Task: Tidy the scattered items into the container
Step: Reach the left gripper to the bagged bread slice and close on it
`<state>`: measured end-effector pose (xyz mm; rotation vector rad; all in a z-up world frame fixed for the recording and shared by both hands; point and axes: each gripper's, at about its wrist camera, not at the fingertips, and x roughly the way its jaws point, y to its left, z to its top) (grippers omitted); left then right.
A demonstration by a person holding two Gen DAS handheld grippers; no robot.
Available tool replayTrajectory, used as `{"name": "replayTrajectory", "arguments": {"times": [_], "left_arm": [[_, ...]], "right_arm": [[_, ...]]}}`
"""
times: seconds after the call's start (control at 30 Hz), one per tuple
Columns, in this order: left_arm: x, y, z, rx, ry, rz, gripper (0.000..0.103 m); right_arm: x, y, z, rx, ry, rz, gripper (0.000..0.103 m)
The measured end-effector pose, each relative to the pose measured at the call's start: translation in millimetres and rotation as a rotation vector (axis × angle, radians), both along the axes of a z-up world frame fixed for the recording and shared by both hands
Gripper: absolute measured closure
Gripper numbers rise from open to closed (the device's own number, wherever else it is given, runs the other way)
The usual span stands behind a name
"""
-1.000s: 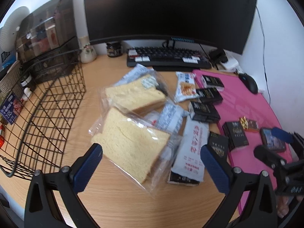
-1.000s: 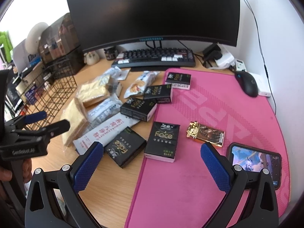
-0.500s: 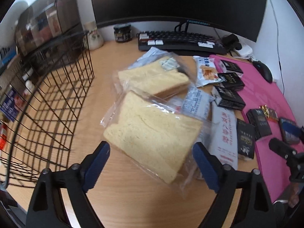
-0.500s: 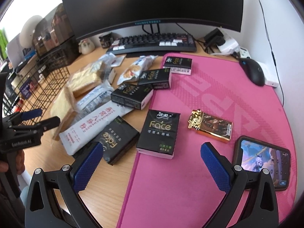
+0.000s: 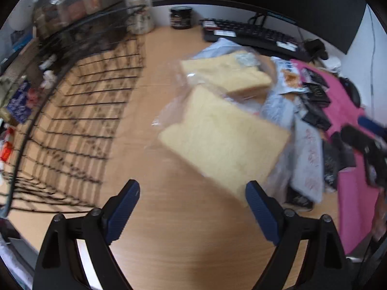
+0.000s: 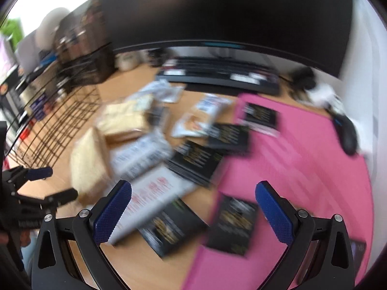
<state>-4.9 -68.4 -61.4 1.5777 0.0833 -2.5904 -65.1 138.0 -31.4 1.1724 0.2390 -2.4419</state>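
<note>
A bagged bread slice [image 5: 225,140] lies on the wooden desk just ahead of my open, empty left gripper [image 5: 192,193]; its right fingertip is near the bag's corner. A second bagged slice [image 5: 227,72] lies behind it. The black wire basket [image 5: 79,111] stands to the left. My right gripper [image 6: 193,193] is open and empty above a white snack packet [image 6: 154,191] and black boxes [image 6: 232,224]. The bread also shows in the right wrist view [image 6: 89,166]. Both views are blurred.
A pink desk mat [image 6: 302,159] covers the right side, with a mouse [image 6: 348,137] at its far edge. A keyboard [image 6: 217,75] and monitor [image 6: 225,9] stand at the back. Storage boxes [image 5: 72,2] sit behind the basket. A jar [image 5: 181,17] stands near the keyboard.
My left gripper has moved forward and left, closer to the front bread slice, and its jaws have narrowed a little. My right gripper has moved left and forward over the packets and boxes.
</note>
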Motion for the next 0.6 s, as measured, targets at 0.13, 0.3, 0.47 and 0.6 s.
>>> {"name": "replayTrajectory", "arguments": {"times": [0.13, 0.3, 0.47, 0.6], "left_arm": [[2.5, -13.0, -7.6, 0.000, -0.015, 0.052, 0.014], [-7.7, -18.7, -13.6, -0.015, -0.016, 0.064, 0.014], [-13.4, -22.2, -14.3, -0.009, -0.007, 0.084, 0.014], [-19.7, -12.7, -14.0, -0.046, 0.006, 0.080, 0.015]], "right_arm": [[-14.9, -35.5, -9.8, 0.057, 0.004, 0.073, 0.000], [-18.1, -53.3, -24.9, 0.103, -0.014, 0.102, 0.000], [4.6, -52.7, -22.9, 0.123, -0.004, 0.139, 0.007], [25.7, -45.2, -23.0, 0.112, -0.044, 0.176, 0.009]]}}
